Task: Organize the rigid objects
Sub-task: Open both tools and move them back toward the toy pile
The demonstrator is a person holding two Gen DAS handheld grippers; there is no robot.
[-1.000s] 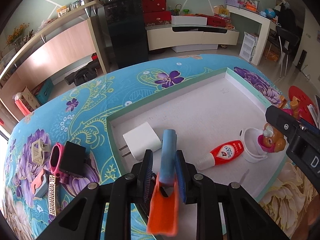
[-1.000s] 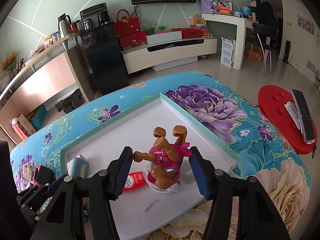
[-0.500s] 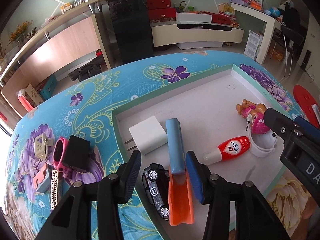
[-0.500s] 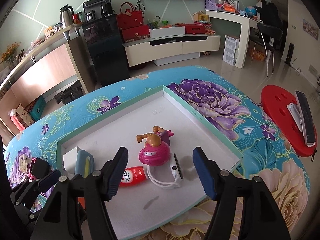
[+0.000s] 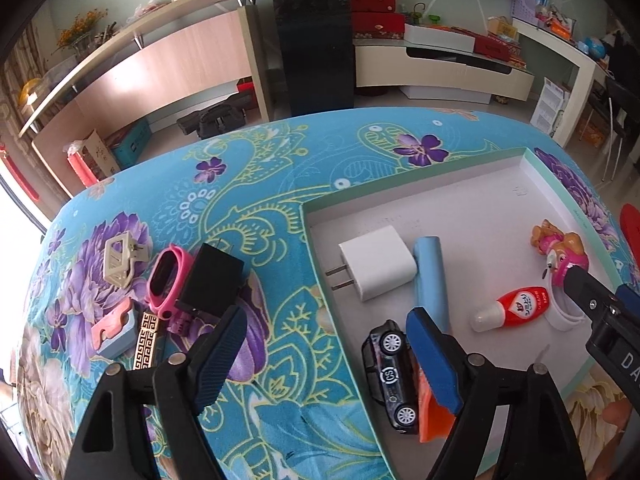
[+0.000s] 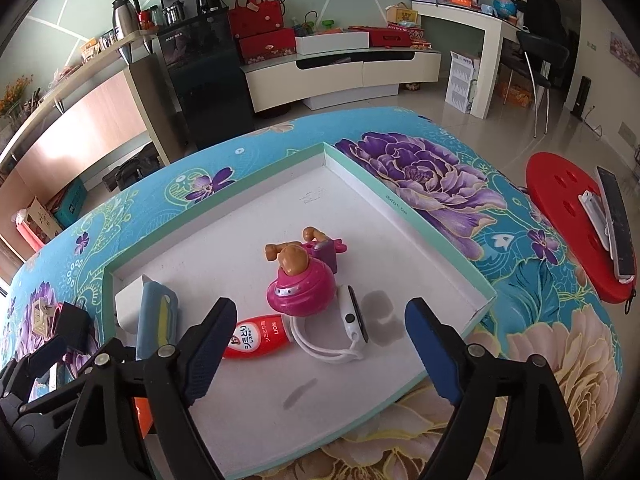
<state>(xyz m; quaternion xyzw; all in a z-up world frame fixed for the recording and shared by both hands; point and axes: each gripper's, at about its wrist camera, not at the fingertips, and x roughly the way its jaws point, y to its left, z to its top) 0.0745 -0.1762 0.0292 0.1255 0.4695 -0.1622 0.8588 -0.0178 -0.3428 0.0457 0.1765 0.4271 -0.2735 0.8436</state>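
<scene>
Both grippers stand over the shallow white tray with a mint-green rim (image 6: 404, 208) on the flowered blue cloth (image 5: 256, 184), where the rigid objects are collected. The left gripper (image 5: 320, 344) has just been opening its jaws; they are wide now, with nothing pressed between them. The long blue and orange plastic tool (image 5: 430, 276) lies free in the tray beside the white plug charger (image 5: 376, 268) and the small black toy car (image 5: 392, 372). The right gripper (image 6: 320, 344) has also just been opening; its jaws are wide and empty, and the pink toy dog figure (image 6: 302, 280) rests on the white smart watch (image 6: 352, 320), near the red bottle (image 6: 256, 338). About 5 pieces, such as the pink watch (image 5: 166, 276) and the black adapter (image 5: 212, 280), wait outside, probably next for sorting.
</scene>
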